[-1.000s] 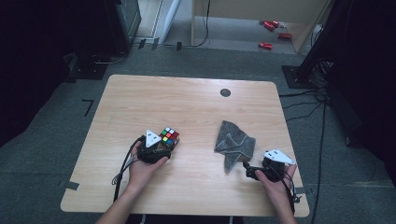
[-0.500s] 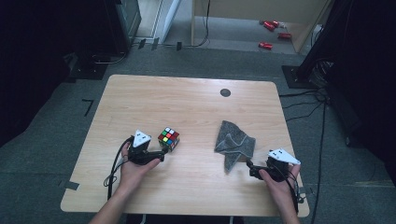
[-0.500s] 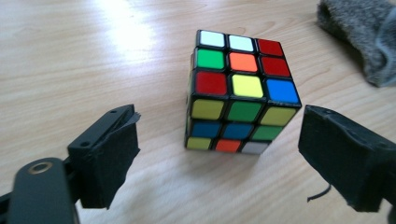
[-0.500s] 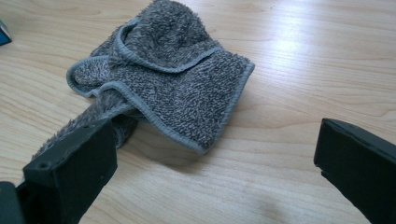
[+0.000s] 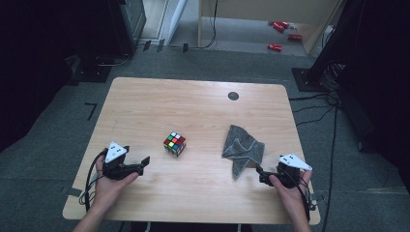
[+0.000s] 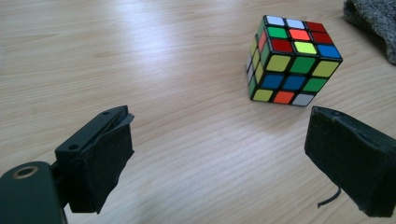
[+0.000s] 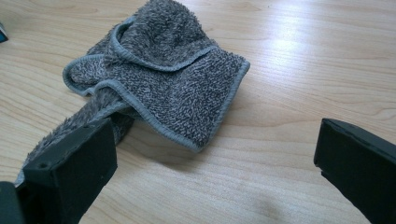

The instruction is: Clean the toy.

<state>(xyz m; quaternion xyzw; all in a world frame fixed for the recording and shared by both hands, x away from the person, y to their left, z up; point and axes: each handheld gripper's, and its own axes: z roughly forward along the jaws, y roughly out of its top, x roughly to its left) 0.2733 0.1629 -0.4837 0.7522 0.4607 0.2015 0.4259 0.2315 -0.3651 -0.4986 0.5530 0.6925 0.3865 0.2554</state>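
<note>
A scrambled colour cube (image 5: pixel 174 143) (image 6: pixel 292 60) stands alone on the wooden table (image 5: pixel 193 111), near its middle. My left gripper (image 5: pixel 144 161) (image 6: pixel 219 126) lies low to the cube's left, a short way off and pointing at it. Its jaws have just been opening and stand wide with nothing between them. A crumpled grey towel (image 5: pixel 243 147) (image 7: pixel 173 84) lies right of the cube. My right gripper (image 5: pixel 260 173) (image 7: pixel 217 135) is open at the towel's near corner, with a strip of cloth beside its left jaw.
A small black round cap (image 5: pixel 233 95) sits in the table's far side. The table's near edge runs just behind both hands. Red items (image 5: pixel 275 47) lie on the floor beyond the table. A corner of the towel (image 6: pixel 373 18) shows past the cube.
My left gripper has let go of the cube, opened and drawn back to the left. The cube stays where it was. The right gripper and the towel have not moved.
</note>
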